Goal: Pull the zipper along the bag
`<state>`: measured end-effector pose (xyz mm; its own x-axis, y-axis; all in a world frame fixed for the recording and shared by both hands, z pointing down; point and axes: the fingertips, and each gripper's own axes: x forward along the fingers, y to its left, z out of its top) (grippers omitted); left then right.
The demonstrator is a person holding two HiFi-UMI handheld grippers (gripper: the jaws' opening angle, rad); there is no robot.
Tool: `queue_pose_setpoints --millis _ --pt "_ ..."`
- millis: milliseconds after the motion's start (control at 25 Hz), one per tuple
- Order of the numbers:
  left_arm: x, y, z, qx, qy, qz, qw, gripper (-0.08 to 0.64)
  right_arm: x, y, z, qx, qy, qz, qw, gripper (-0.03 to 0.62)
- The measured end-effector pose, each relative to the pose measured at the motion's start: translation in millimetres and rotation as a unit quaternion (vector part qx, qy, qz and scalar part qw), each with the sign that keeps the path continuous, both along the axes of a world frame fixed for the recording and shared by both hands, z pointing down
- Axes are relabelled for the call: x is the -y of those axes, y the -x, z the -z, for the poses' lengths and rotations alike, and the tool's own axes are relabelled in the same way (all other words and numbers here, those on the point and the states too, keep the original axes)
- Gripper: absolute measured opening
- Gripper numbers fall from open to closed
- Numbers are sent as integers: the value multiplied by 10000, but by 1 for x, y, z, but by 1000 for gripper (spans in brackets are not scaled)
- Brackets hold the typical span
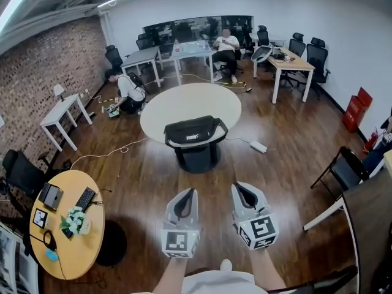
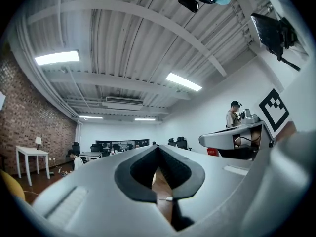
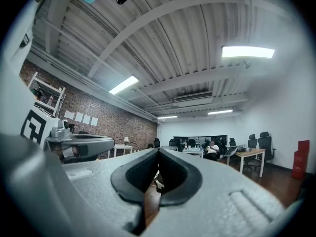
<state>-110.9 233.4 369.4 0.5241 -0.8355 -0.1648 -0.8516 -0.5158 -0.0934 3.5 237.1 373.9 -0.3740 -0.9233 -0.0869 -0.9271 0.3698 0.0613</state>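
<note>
A black bag (image 1: 195, 130) with a strap lies on the near edge of the round white table (image 1: 184, 100), in the middle of the head view. Both grippers are held low and close to the person, well short of the table and apart from the bag. My left gripper (image 1: 188, 193) is shut with nothing in it, its jaws meeting at the tip (image 2: 158, 148). My right gripper (image 1: 239, 187) stands beside it, also shut and empty (image 3: 158, 151). Both gripper views tilt up toward the ceiling, and the bag cannot be made out in them.
A wooden round table (image 1: 76, 259) with a keyboard and flowers stands at the lower left. A white power strip (image 1: 258, 146) and a cable lie on the floor by the bag's table. A folding chair (image 1: 345, 167) stands at the right. One person crouches (image 1: 127, 92) and another sits (image 1: 227, 49) farther back.
</note>
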Motion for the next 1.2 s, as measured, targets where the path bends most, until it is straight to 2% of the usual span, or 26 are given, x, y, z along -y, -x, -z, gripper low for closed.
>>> queue_pose_setpoints --millis 160,440,600,880,1000,1200 --pt "50 -18 -15 -28 231 -3 9997 15 50 -19 -24 152 322 23 9994 -11" --pt "177 -40 -38 -107 361 -197 9991 15 167 -23 -45 -5 445 100 9990 -11" --pt "268 -40 -40 -159 382 -335 9986 15 256 -21 -43 -139 463 44 9988 -11" --pt "409 -28 -22 -135 185 -521 9984 15 395 -8 -16 -328 281 -108 9990 -11" --pt "453 -25 -29 -182 339 -538 9978 15 434 -4 -27 -373 449 -93 9983 -11" --pt "510 -39 -41 -174 465 -597 9970 15 498 -23 -37 -395 585 -124 9974 -11"
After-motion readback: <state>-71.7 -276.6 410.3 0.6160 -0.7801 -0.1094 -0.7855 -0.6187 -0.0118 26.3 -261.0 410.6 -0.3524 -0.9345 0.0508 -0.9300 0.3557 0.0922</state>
